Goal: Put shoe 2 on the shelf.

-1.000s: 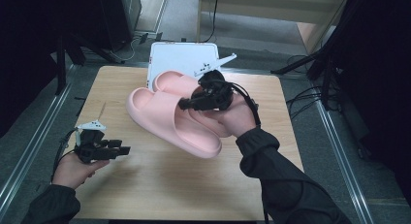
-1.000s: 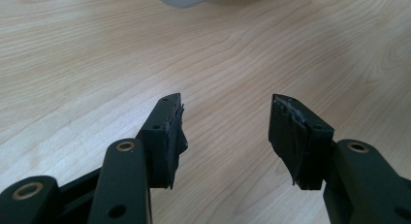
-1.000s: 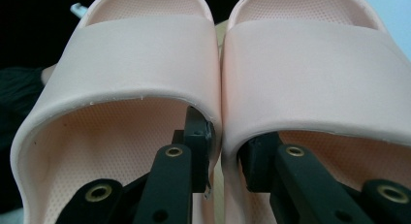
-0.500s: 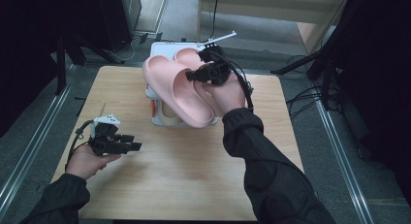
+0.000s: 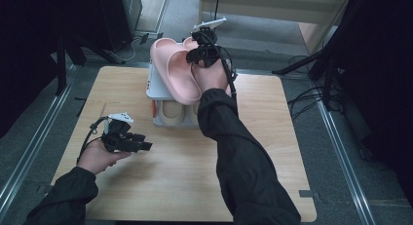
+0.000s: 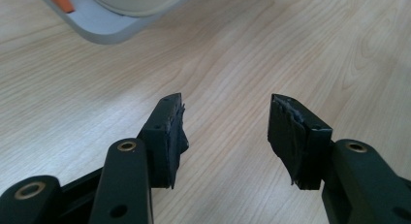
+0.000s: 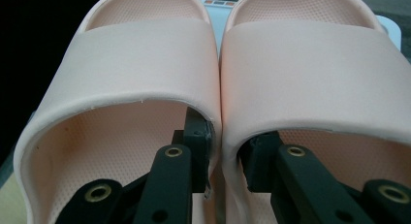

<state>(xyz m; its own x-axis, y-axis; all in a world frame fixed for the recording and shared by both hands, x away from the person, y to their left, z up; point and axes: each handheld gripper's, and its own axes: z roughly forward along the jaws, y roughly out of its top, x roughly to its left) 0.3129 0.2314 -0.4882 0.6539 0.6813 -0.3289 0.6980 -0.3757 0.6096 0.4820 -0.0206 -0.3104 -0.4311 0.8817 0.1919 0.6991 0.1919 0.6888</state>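
the right gripper (image 7: 220,156) has its fingers (image 7: 196,146) pinched on the two inner walls of a pair of pink slippers (image 5: 178,69), one finger inside each slipper, so both hang together as one load. in the high view the pair is held up over the far end of a white rack (image 5: 153,86) at the far middle of the surface (image 5: 272,152), toes pointing away. a beige pair (image 5: 173,112) already sits on the rack's lower level, at its near end. the step in hand looks like placing the pink pair on the rack's top; next the pair should be lowered flat and square to the rack, and only then the fingers eased apart.

the left gripper (image 6: 227,132) rests low over bare wood at the near left, fingers wide and empty (well apart from the rack, whose corner (image 6: 111,32) shows far off in its own view).

the rack stands close to the far edge of the surface, with dark floor beyond, so an overshoot could drop the pair off the back. near and right there is plenty of open wood for drawing the hand back.
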